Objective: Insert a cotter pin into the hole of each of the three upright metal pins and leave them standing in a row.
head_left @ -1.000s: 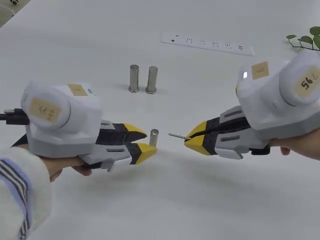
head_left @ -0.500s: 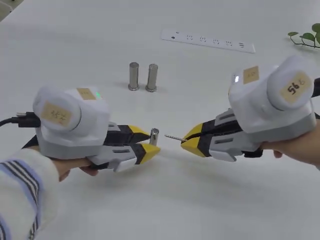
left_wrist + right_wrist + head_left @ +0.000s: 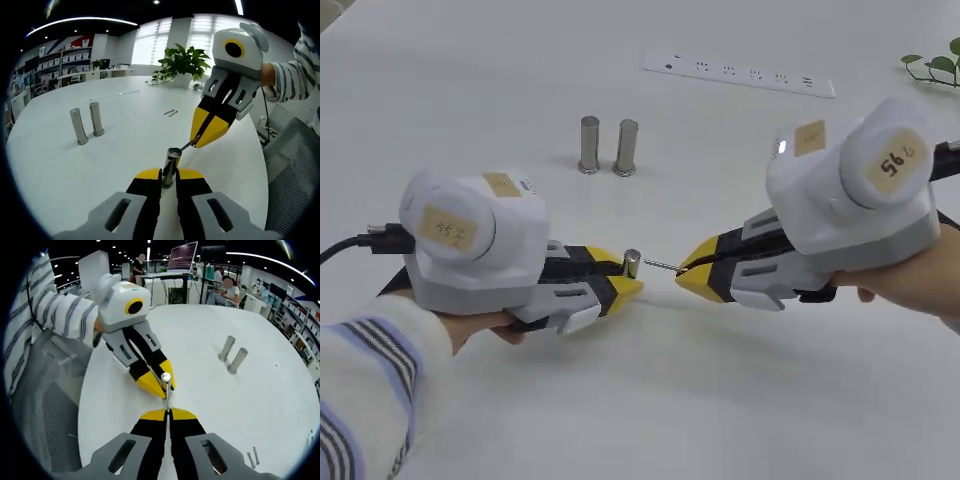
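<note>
My left gripper (image 3: 620,279) (image 3: 169,175) is shut on an upright metal pin (image 3: 632,263) (image 3: 171,165) near the table's middle. My right gripper (image 3: 686,272) (image 3: 168,413) is shut on a thin cotter pin (image 3: 661,266) (image 3: 168,400), whose tip touches the top part of that metal pin (image 3: 166,378). Whether the tip is inside the hole I cannot tell. Two more metal pins (image 3: 589,145) (image 3: 626,147) stand upright side by side farther back, also seen as two metal pins (image 3: 78,126) (image 3: 233,355).
A white power strip (image 3: 738,74) lies at the table's far side. Green plant leaves (image 3: 935,62) show at the far right. Two spare cotter pins (image 3: 170,112) lie on the table beyond the grippers. A grey mesh chair (image 3: 45,410) stands by the table edge.
The right gripper has moved left with the cotter pin until its tip reaches the metal pin held by the left gripper. The left gripper shifted slightly right.
</note>
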Demonstrator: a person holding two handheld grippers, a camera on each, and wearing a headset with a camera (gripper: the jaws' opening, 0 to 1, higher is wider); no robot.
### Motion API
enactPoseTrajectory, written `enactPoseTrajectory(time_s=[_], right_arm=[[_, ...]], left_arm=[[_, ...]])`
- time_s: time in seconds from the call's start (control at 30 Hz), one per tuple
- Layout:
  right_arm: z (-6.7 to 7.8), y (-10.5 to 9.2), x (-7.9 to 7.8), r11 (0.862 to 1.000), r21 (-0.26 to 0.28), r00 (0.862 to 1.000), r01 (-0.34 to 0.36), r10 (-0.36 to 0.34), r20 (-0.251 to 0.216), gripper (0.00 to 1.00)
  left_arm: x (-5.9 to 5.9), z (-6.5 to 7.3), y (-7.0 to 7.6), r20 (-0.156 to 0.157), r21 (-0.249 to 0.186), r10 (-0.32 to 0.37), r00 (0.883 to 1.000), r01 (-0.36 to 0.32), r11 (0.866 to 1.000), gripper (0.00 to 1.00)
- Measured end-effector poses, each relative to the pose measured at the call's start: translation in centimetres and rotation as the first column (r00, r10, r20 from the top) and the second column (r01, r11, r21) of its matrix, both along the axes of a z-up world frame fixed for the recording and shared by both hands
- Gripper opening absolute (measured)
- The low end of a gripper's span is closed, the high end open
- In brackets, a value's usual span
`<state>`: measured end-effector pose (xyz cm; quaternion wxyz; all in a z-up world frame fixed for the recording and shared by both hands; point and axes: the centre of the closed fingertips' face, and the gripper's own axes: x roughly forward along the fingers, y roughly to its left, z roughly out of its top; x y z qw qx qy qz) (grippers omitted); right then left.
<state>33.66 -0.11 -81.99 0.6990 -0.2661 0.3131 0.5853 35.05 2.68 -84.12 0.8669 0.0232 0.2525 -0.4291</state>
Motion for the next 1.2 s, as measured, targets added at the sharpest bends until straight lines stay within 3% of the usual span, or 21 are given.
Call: enactPoseTrajectory(time_s=[0.47, 1.2], right_arm=[[-0.1, 0.2, 0.2, 1.0, 0.006, 1.0, -0.004, 0.004, 0.011, 0.03], [-0.3, 2.3, 0.4, 0.999, 0.042, 1.0, 0.003, -0.003, 0.009, 0.03]], left_arm=[[-0.1, -0.1, 0.0, 0.059, 0.018, -0.014, 0.998, 0.013, 1.0, 0.08], [-0.2, 0.0, -0.2, 0.06, -0.005, 0.002, 0.998, -0.002, 1.0, 0.08]])
